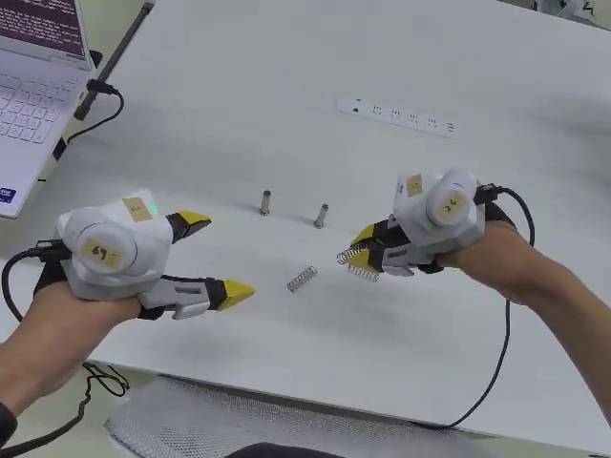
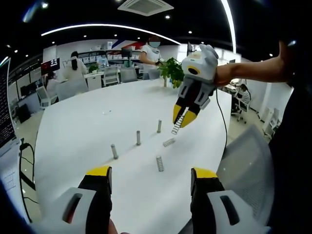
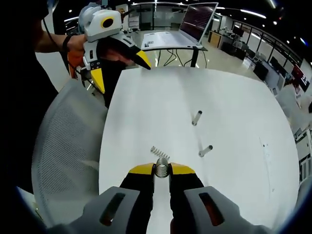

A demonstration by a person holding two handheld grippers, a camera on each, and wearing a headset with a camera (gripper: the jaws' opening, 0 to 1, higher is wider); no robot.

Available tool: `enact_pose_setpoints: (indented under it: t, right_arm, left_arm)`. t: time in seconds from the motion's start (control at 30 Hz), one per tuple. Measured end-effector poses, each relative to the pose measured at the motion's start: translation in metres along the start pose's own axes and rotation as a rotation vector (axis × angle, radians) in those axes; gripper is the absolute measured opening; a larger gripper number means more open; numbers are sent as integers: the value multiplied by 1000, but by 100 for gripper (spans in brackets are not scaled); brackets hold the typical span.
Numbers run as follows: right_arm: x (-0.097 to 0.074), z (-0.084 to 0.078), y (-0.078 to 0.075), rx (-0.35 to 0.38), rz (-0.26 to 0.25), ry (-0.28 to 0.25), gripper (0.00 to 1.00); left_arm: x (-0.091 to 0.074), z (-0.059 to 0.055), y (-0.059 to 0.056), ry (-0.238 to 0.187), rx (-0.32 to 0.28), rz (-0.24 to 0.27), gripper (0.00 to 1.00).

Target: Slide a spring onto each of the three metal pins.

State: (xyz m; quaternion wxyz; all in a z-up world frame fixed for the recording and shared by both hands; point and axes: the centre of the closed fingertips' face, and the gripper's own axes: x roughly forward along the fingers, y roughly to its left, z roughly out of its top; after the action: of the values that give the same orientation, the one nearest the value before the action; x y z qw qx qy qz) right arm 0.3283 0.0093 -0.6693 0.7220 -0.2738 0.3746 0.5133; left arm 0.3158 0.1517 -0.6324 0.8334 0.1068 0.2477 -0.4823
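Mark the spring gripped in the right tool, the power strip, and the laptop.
spring (image 3: 162, 169), right gripper view, its round coil end facing the camera.
power strip (image 1: 401, 116), head view, middle of its top face.
laptop (image 1: 27, 105), head view, its keyboard.

The white worktop (image 1: 239, 86) holds a laptop (image 1: 33, 67) at ten o'clock and a power strip (image 1: 401, 116) at one; a grey mesh chair (image 1: 181, 420) stands at six. Strip lights (image 2: 97, 27) cross the ceiling.

The white counter (image 1: 286, 76) carries three upright metal pins (image 2: 138, 137) in a row, with what seem to be two loose springs (image 2: 159, 163) lying near them. A power strip (image 1: 401, 116) lies farther back, and a laptop (image 1: 33, 95) sits at the left edge.
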Motion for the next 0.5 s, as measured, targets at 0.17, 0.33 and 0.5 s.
enact_pose_setpoints:
  t: [0.17, 0.33, 0.5]
  right_arm:
    - [9, 6, -7, 20, -4, -2, 9]
    - [16, 10, -11, 30, 6, -5, 9]
    - [20, 11, -16, 34, 8, 7, 9]
  left_arm:
    - [-6, -3, 6, 0, -16, 14, 64]
    - [-9, -9, 8, 6, -36, 14, 65]
    - [-11, -13, 9, 8, -46, 18, 65]
